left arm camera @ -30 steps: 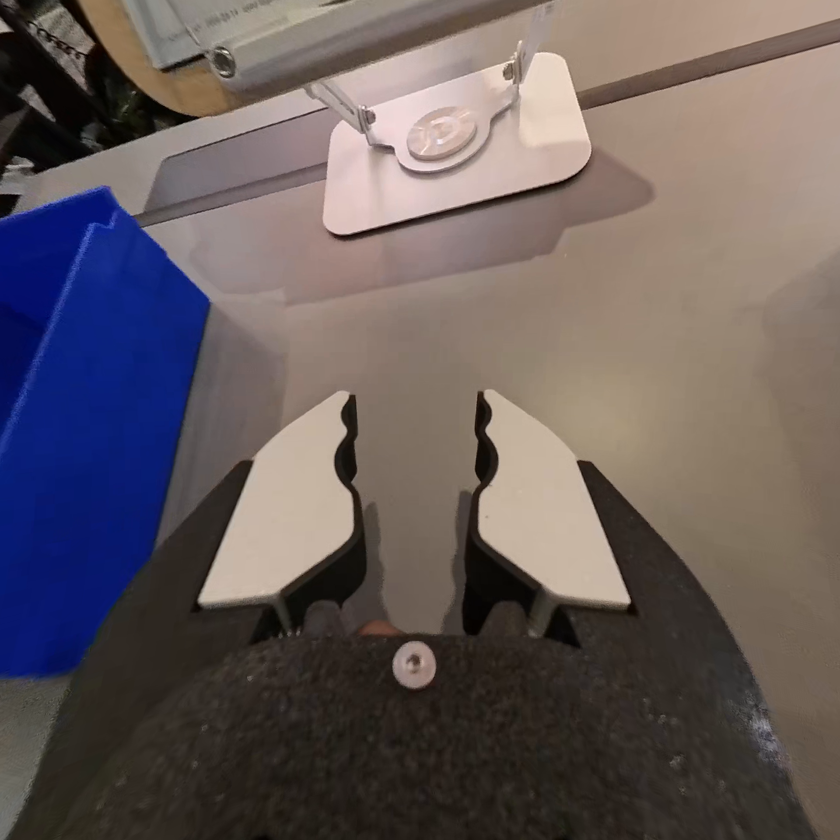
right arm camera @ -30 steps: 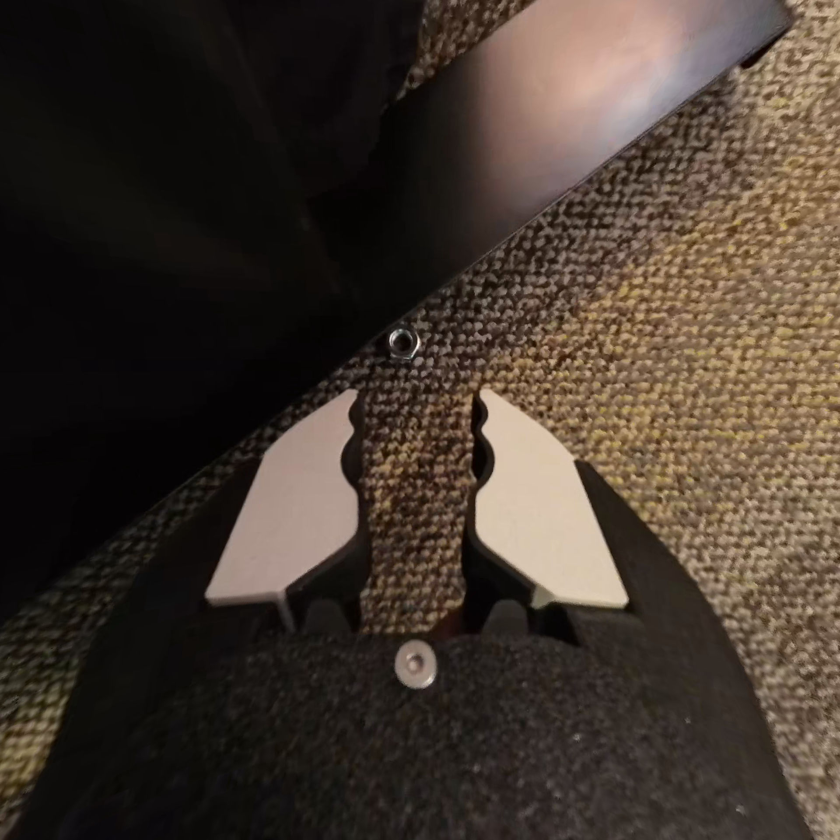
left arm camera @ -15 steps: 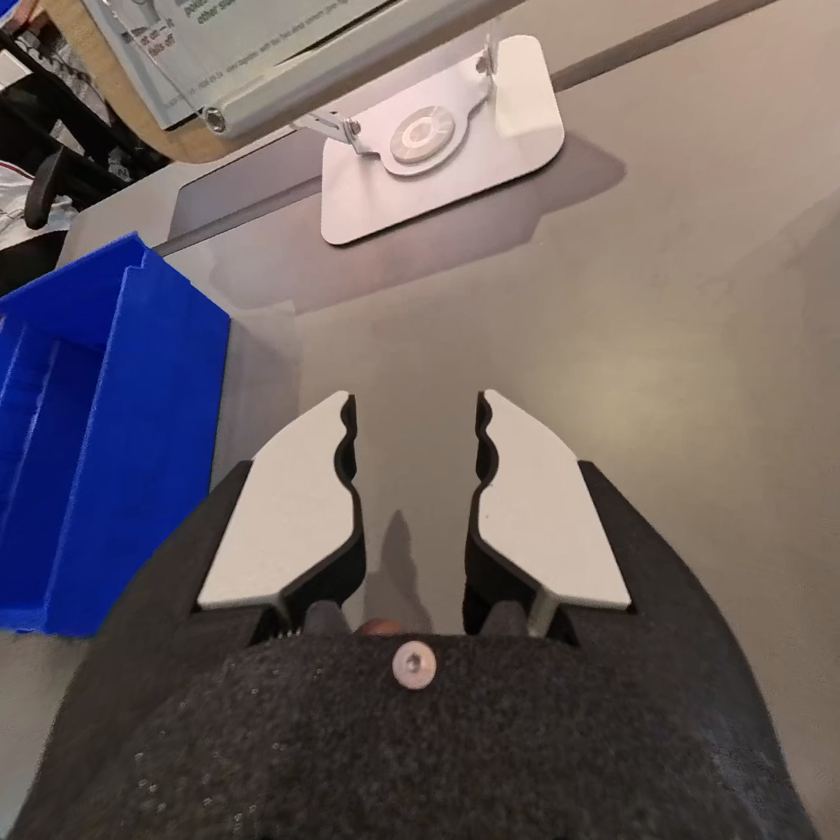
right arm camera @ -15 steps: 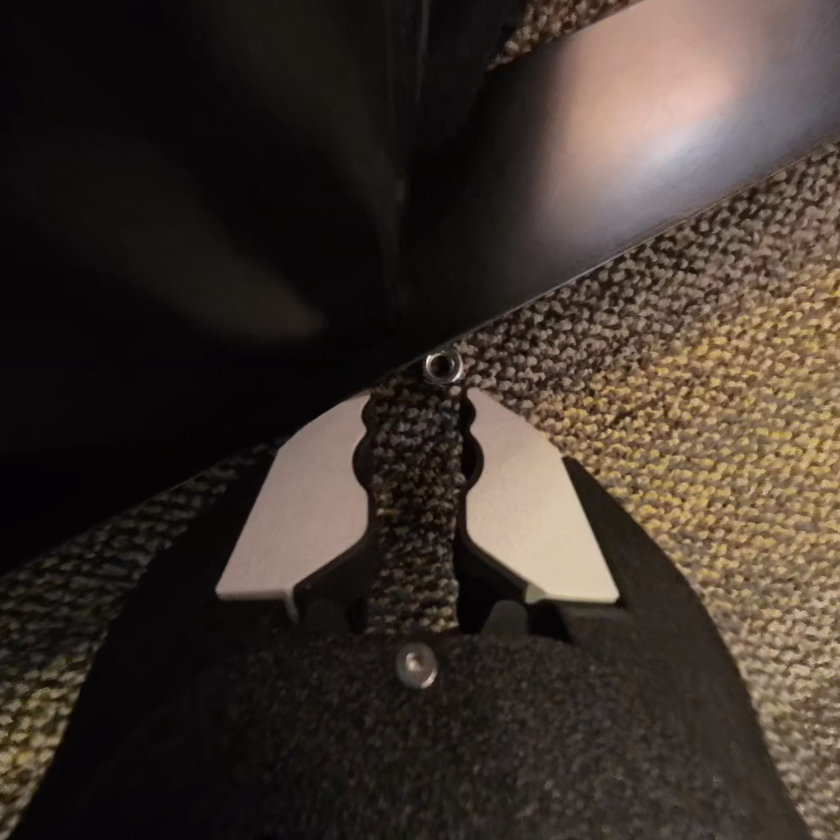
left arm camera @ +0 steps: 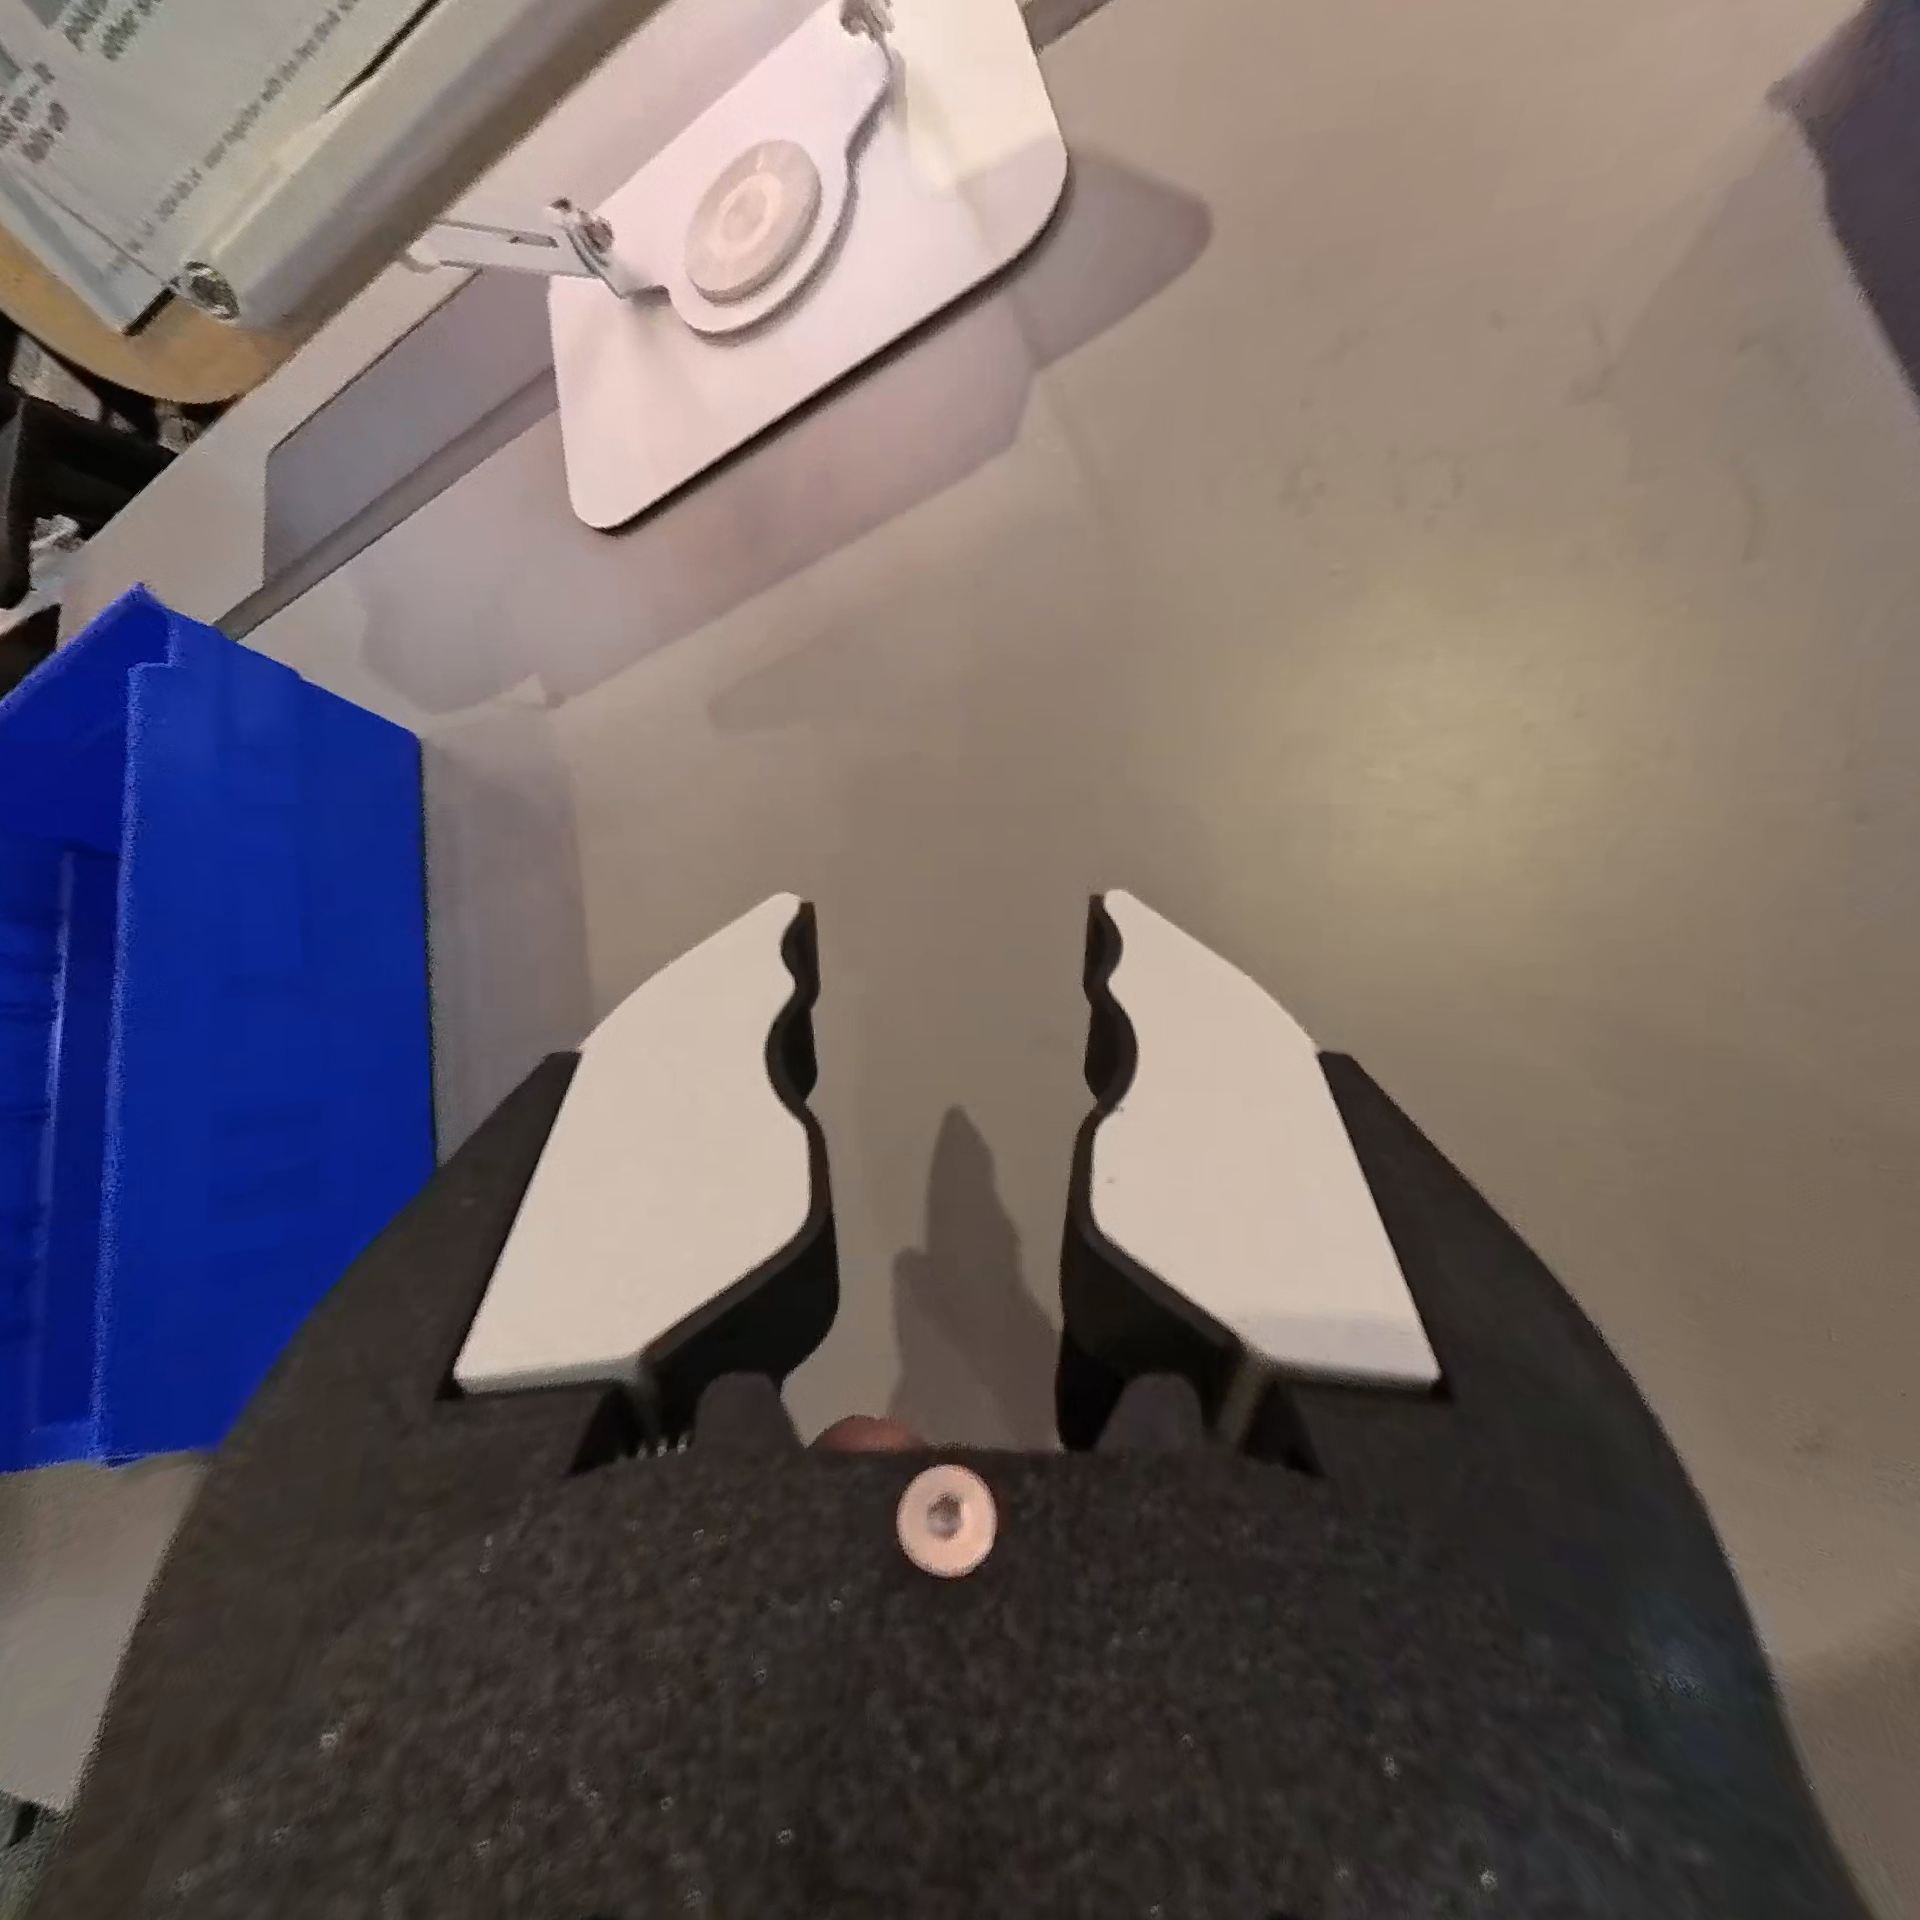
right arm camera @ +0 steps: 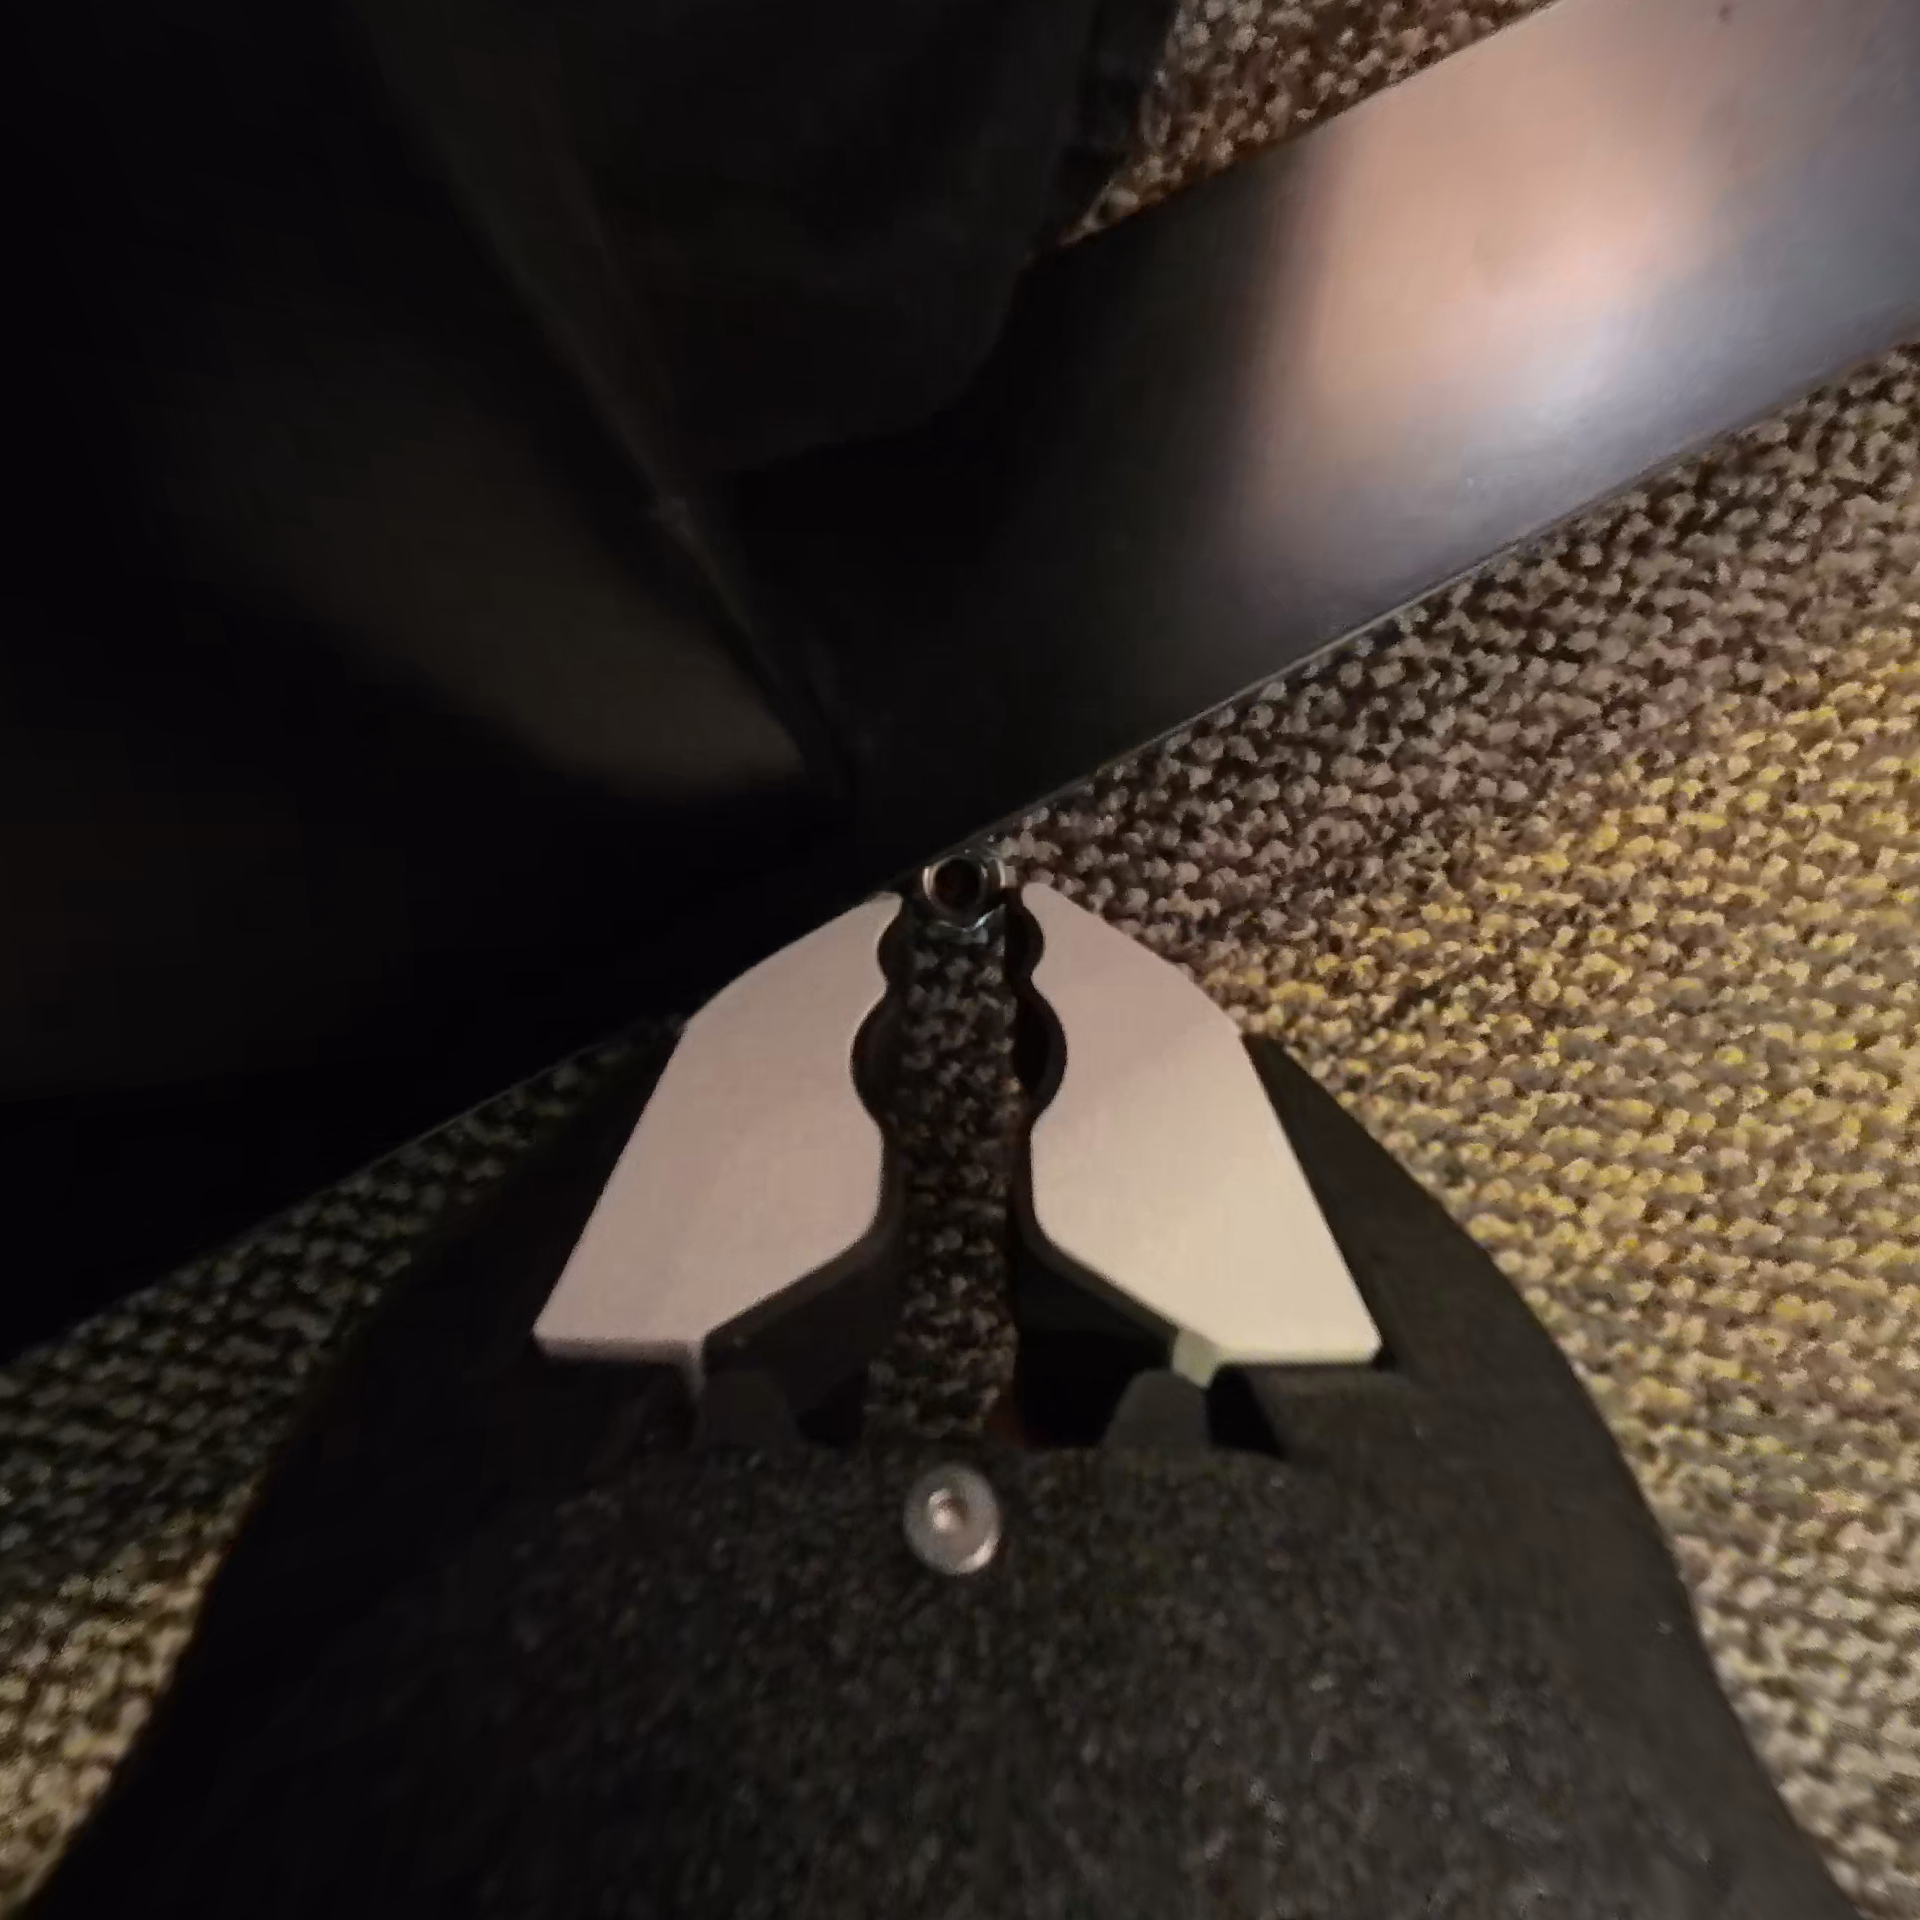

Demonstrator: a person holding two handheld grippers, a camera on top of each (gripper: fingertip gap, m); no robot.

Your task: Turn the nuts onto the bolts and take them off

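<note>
In the right wrist view a small silver nut point(right arm camera: 958, 885) lies on the speckled carpet point(right arm camera: 1507, 987), right at the edge of a dark metal bar point(right arm camera: 1403, 364). My right gripper point(right arm camera: 962, 909) has its fingertips closed in on the nut from both sides and holds it at the very tips. In the left wrist view my left gripper point(left arm camera: 948, 920) is open and empty, hovering over a grey tabletop point(left arm camera: 1403, 727). No bolt shows in either view.
A blue plastic bin point(left arm camera: 197, 1018) stands close to the left of the left gripper. A white stand base point(left arm camera: 821, 281) with a tilted board point(left arm camera: 177, 135) on it sits at the table's far side. Dark cloth point(right arm camera: 468, 468) fills the upper left of the right wrist view. My hands' fingertips stand some 95 cm from each other. The speckled carpet point(right arm camera: 1507, 987) sits 9 cm or so from the ends of my right fingers.
My right gripper moved forward to the nut and its fingers closed from wide apart onto it. My left gripper drifted over the table, staying open; the bin and stand shifted in view.
</note>
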